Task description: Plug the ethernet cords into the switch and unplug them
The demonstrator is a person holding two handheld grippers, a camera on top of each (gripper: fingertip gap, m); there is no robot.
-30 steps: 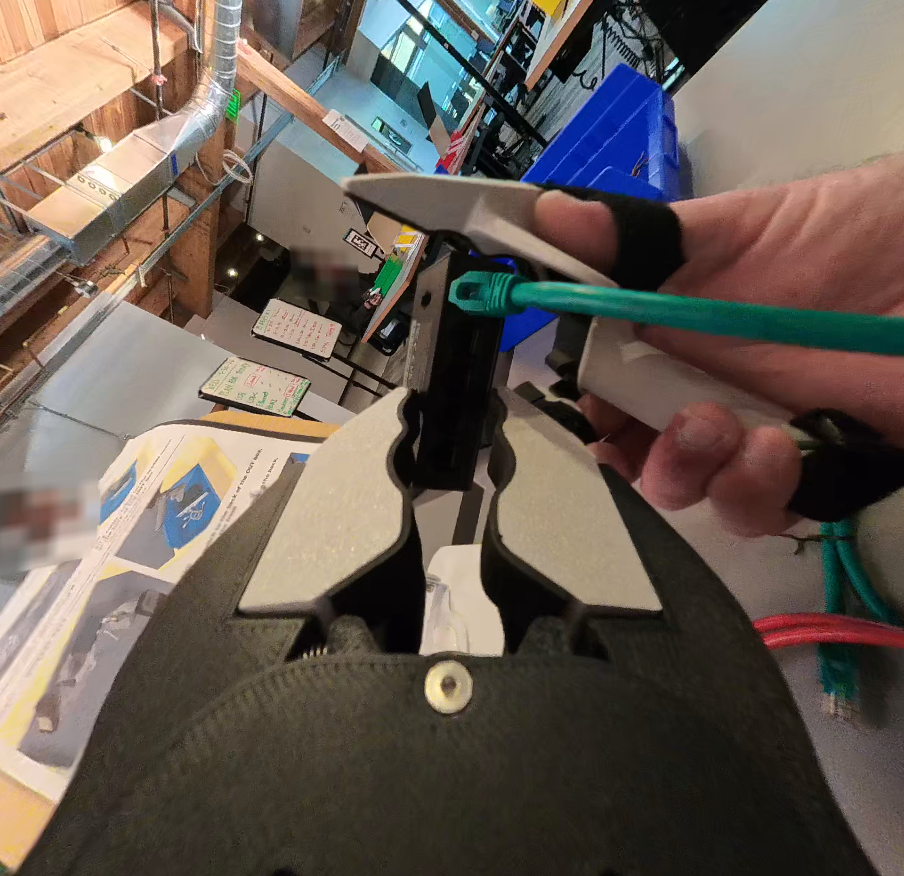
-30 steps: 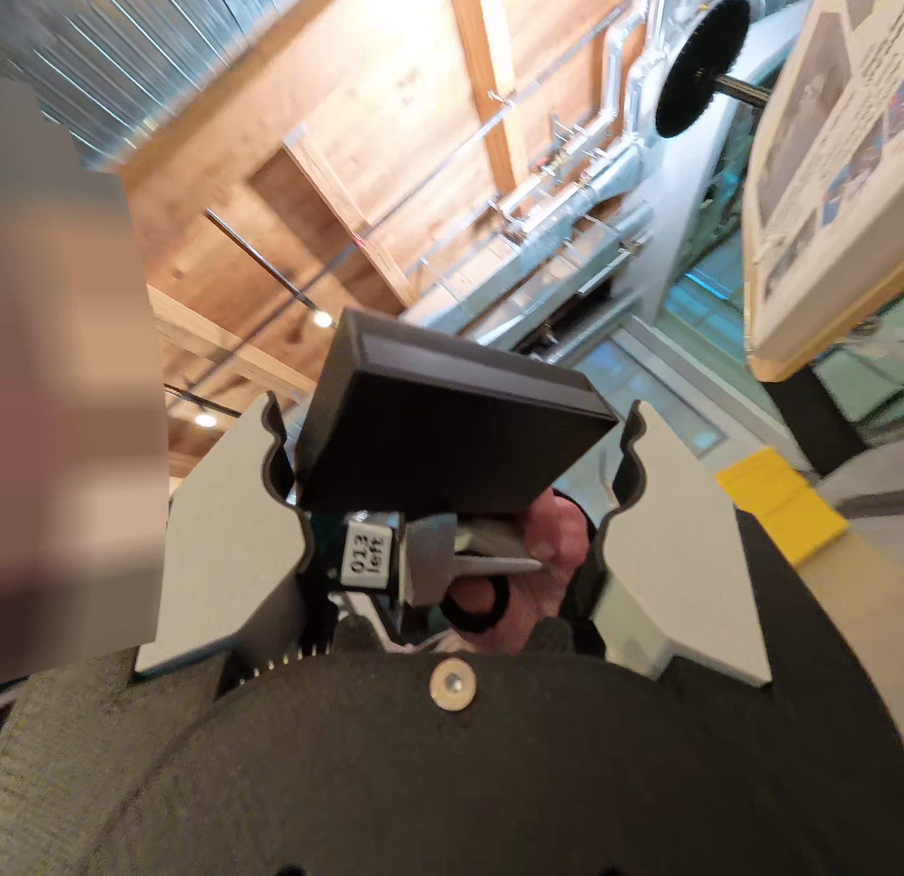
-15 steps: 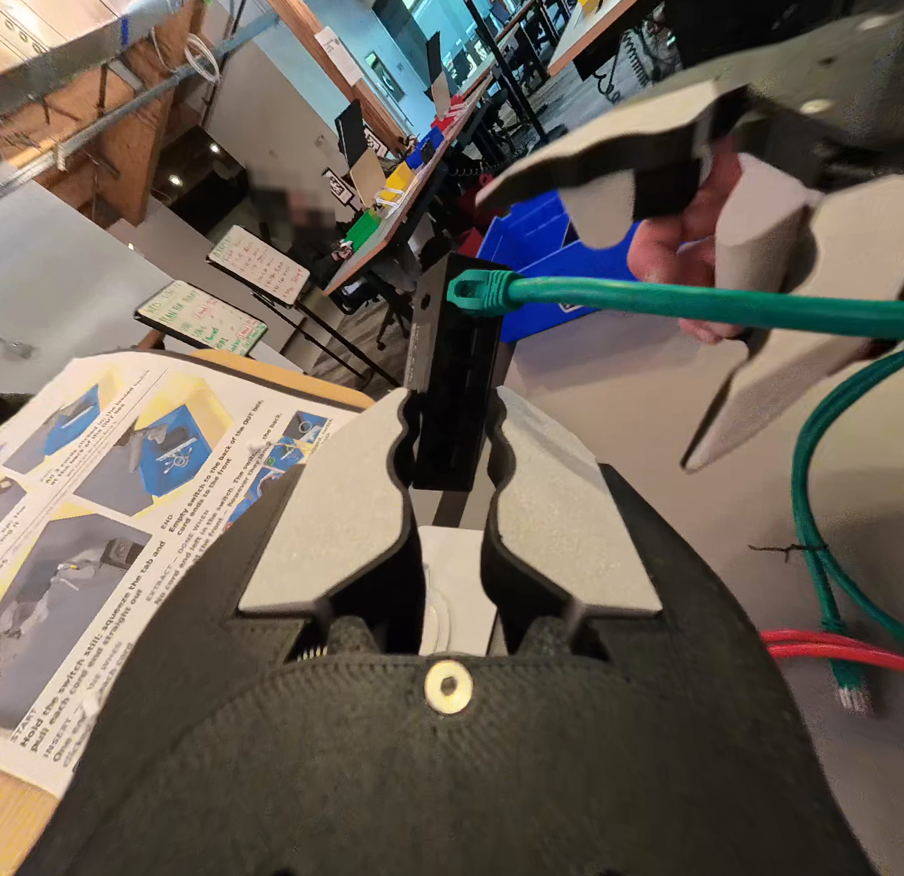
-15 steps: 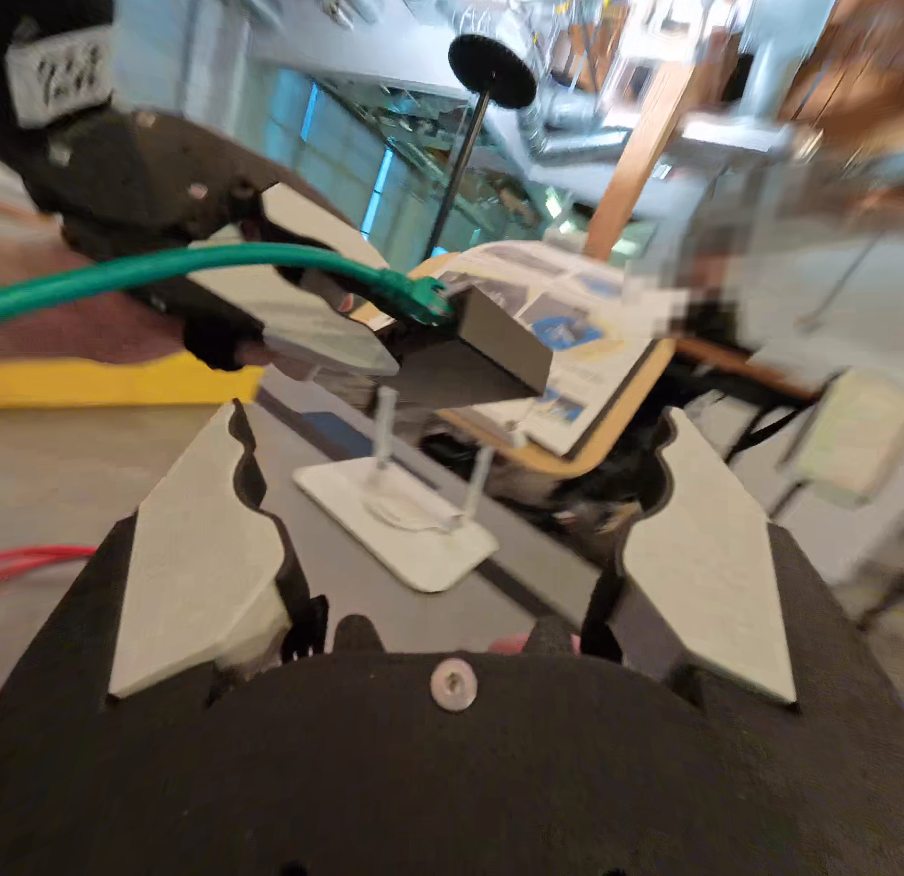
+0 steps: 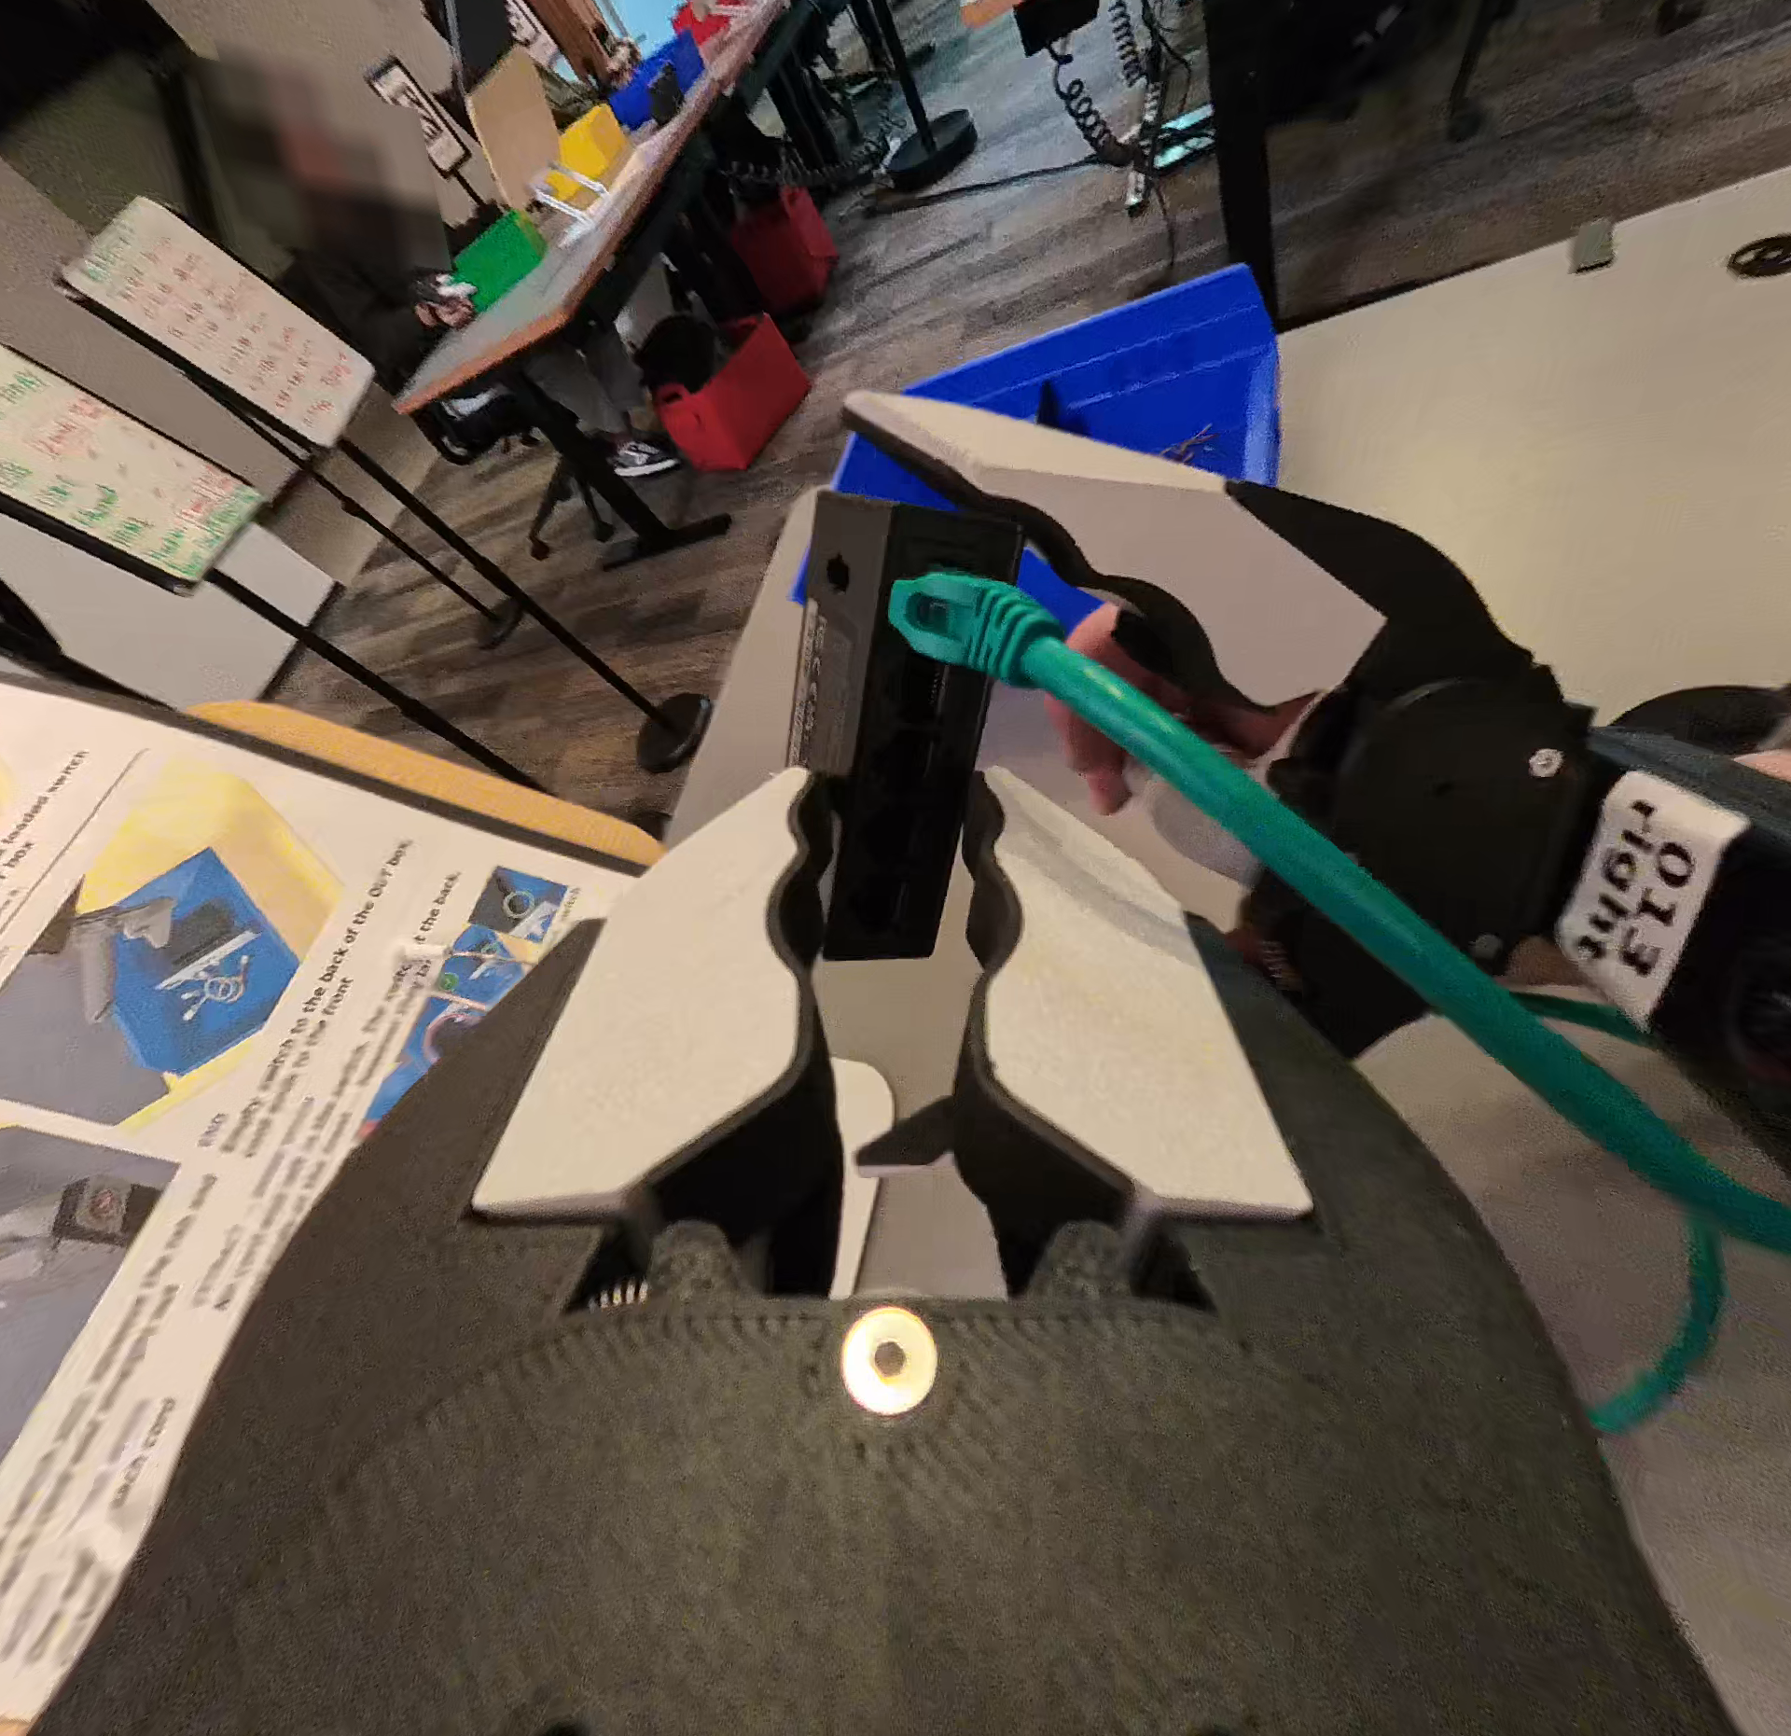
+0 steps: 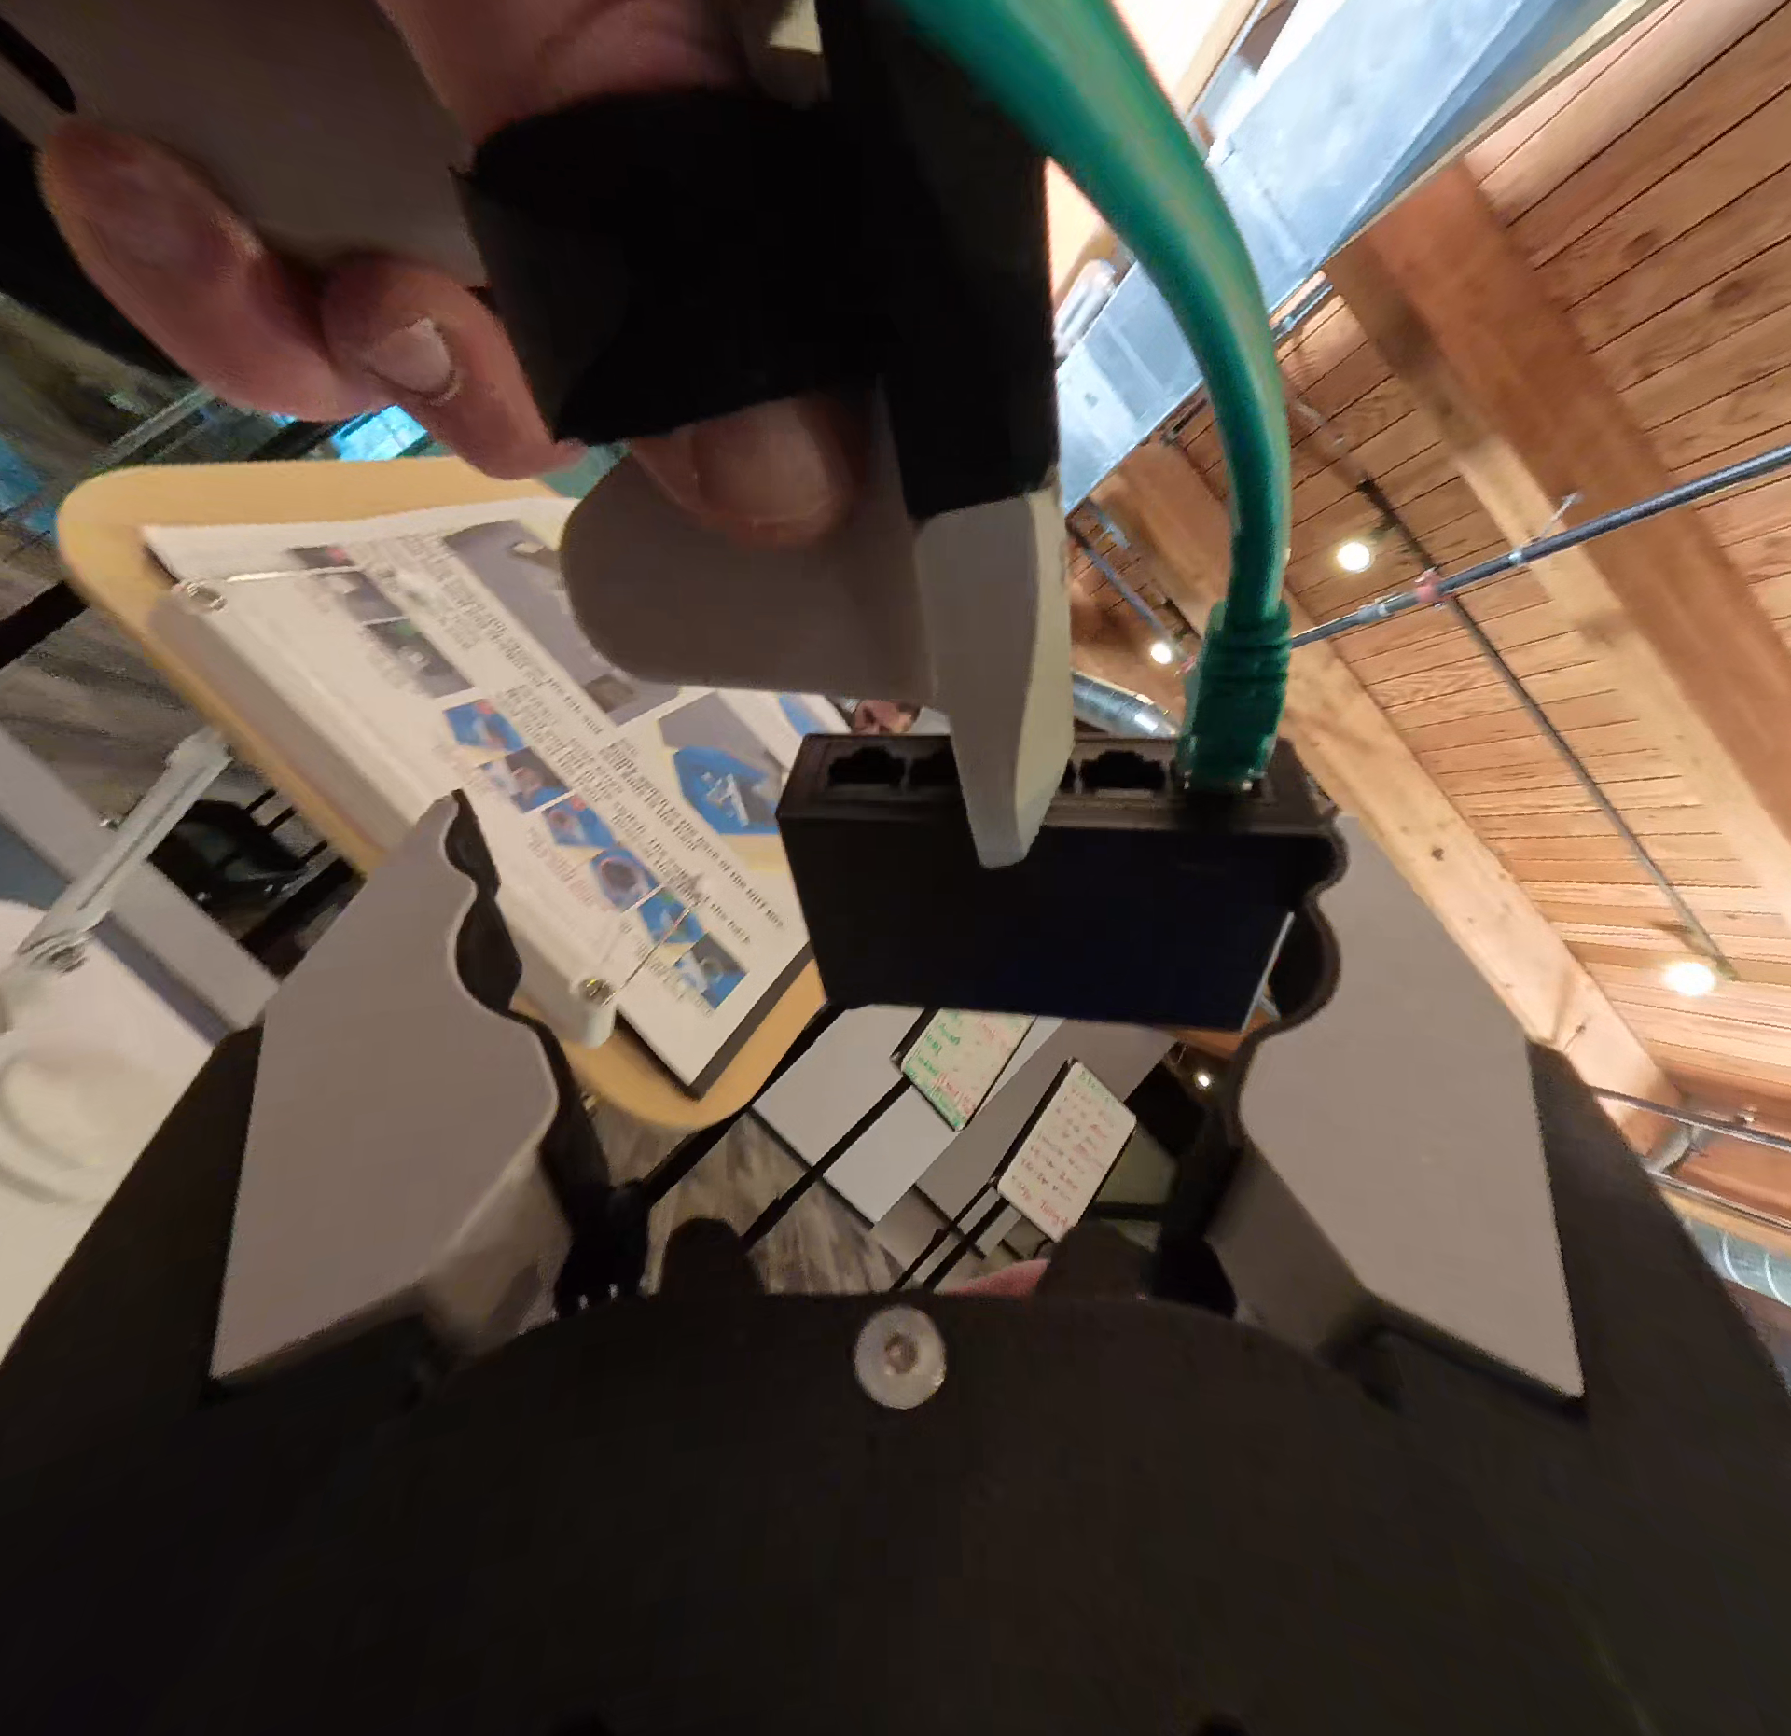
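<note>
My left gripper (image 5: pixel 892 788) is shut on the lower end of a black switch (image 5: pixel 901 701) and holds it upright above the table. A green ethernet cord (image 5: pixel 1260 846) is plugged into a port near the switch's upper end. In the right wrist view the switch (image 6: pixel 1047 914) sits between the wide-open jaws of my right gripper (image 6: pixel 896 822), close to the right-hand one. The green cord (image 6: pixel 1231 701) sits in the end port, and the other ports (image 6: pixel 1124 769) are empty. One of the left gripper's fingers (image 6: pixel 1008 720) crosses the switch's front.
A printed instruction sheet (image 5: pixel 194 963) on a tan board lies at the left. A blue bin (image 5: pixel 1115 381) stands behind the switch on the grey table (image 5: pixel 1551 430). A white stand base (image 5: pixel 863 1137) lies under my left gripper. Slack green cord (image 5: pixel 1696 1302) loops at the right. Less than 4 cm separates the two grippers' tips.
My right gripper has swung back in and now has its open jaws around the switch. My left gripper tilted downward, still holding the switch. The green cord stays plugged in.
</note>
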